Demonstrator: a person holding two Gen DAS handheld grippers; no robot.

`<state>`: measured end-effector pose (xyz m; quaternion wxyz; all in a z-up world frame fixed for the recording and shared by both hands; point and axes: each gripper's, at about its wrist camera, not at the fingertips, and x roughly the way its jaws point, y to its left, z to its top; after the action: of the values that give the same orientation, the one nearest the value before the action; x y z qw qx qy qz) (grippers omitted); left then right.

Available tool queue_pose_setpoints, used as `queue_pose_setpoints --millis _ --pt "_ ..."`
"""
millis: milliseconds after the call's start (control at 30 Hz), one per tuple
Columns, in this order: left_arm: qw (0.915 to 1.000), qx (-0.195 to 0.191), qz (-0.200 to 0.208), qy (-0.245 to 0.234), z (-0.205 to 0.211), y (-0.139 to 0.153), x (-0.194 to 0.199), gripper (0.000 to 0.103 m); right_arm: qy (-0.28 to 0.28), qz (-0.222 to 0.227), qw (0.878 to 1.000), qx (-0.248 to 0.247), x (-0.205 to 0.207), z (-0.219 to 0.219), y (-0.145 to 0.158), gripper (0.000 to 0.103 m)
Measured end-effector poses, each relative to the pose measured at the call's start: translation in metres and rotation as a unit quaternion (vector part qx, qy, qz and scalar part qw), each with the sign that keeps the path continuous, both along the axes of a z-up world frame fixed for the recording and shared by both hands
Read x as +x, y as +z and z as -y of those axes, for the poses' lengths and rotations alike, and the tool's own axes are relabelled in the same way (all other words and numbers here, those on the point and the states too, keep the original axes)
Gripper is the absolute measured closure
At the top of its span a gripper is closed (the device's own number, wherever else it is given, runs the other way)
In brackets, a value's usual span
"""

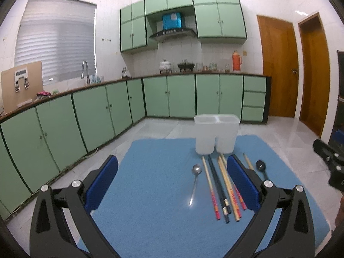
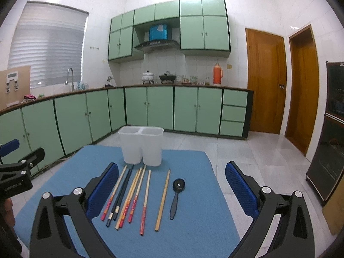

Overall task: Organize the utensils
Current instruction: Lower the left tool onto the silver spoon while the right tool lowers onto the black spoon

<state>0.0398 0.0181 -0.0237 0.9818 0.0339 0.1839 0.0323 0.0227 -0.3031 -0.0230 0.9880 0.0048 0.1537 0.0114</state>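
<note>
A white two-compartment utensil holder [image 1: 216, 136] [image 2: 140, 145] stands empty at the far edge of a blue mat [image 1: 150, 193] [image 2: 193, 215]. In front of it lie several chopsticks [image 1: 221, 187] [image 2: 129, 195], wooden with red ends and a black pair. A metal spoon [image 1: 195, 177] lies left of them in the left wrist view; a black spoon [image 2: 176, 195] [image 1: 261, 167] lies to their right. My left gripper [image 1: 172, 182] is open above the mat, holding nothing. My right gripper [image 2: 172, 189] is open above the chopsticks and black spoon, also holding nothing.
The mat covers a small table above a pale tiled floor [image 2: 258, 150]. Green base cabinets [image 1: 86, 111] line the left and back walls. Wooden doors [image 2: 266, 83] and a dark cabinet [image 2: 331, 129] stand to the right. The other gripper's body [image 1: 331, 163] [image 2: 15, 172] shows at each view's edge.
</note>
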Motion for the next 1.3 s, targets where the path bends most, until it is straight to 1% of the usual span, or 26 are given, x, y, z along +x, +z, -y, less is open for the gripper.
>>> queue_pose_setpoints --millis 133,200,300,467,500,567,600,633,667,700,767,800,900,1100,1167,1300 --pt "0.9994 -0.003 -0.035 0.005 -0.008 -0.007 0.027 0.005 0.000 -0.029 1.000 -0.001 0.022 0.003 -0.009 0.010" --pt "0.9985 0.002 -0.054 0.004 -0.009 -0.010 0.046 0.005 0.003 -0.047 0.999 -0.002 0.037 0.005 -0.013 0.012" --pt "0.9967 0.005 -0.081 -0.001 -0.010 -0.020 0.075 0.005 0.013 -0.081 0.997 0.000 0.064 0.010 -0.020 0.018" --pt "0.9906 -0.002 -0.136 -0.017 -0.009 -0.040 0.127 0.005 0.030 -0.151 0.988 0.019 0.117 0.018 -0.038 0.031" --pt "0.9885 -0.003 -0.150 -0.021 -0.008 -0.046 0.141 0.005 0.034 -0.167 0.985 0.023 0.130 0.020 -0.043 0.031" --pt "0.9860 -0.002 -0.165 -0.025 -0.005 -0.055 0.155 0.006 0.039 -0.193 0.980 0.021 0.151 0.021 -0.053 0.035" --pt "0.9840 -0.003 -0.176 -0.029 -0.003 -0.060 0.165 0.007 0.038 -0.204 0.978 0.020 0.160 0.021 -0.060 0.036" --pt "0.9819 -0.004 -0.186 -0.033 -0.001 -0.064 0.174 0.008 0.039 -0.217 0.975 0.021 0.168 0.022 -0.065 0.038" --pt "0.9797 -0.003 -0.198 -0.034 0.002 -0.069 0.183 0.012 0.041 -0.230 0.972 0.024 0.175 0.022 -0.071 0.040" --pt "0.9776 -0.004 -0.207 -0.036 0.004 -0.073 0.189 0.019 0.043 -0.247 0.968 0.032 0.184 0.024 -0.078 0.041" --pt "0.9724 -0.010 -0.229 -0.043 0.007 -0.082 0.200 0.024 0.040 -0.273 0.960 0.040 0.197 0.026 -0.089 0.044" --pt "0.9690 -0.018 -0.242 -0.047 0.008 -0.088 0.208 0.024 0.038 -0.281 0.958 0.041 0.206 0.025 -0.094 0.044" --pt "0.9634 -0.025 -0.264 -0.041 0.010 -0.103 0.223 0.024 0.027 -0.299 0.953 0.040 0.215 0.025 -0.104 0.045" --pt "0.9558 -0.032 -0.290 -0.039 0.012 -0.123 0.239 0.025 0.024 -0.316 0.947 0.045 0.222 0.028 -0.116 0.045" --pt "0.9542 -0.031 -0.295 -0.038 0.013 -0.126 0.241 0.026 0.023 -0.322 0.945 0.046 0.224 0.028 -0.120 0.048" --pt "0.9503 -0.035 -0.307 -0.037 0.013 -0.135 0.250 0.033 0.021 -0.334 0.941 0.052 0.229 0.032 -0.126 0.051"
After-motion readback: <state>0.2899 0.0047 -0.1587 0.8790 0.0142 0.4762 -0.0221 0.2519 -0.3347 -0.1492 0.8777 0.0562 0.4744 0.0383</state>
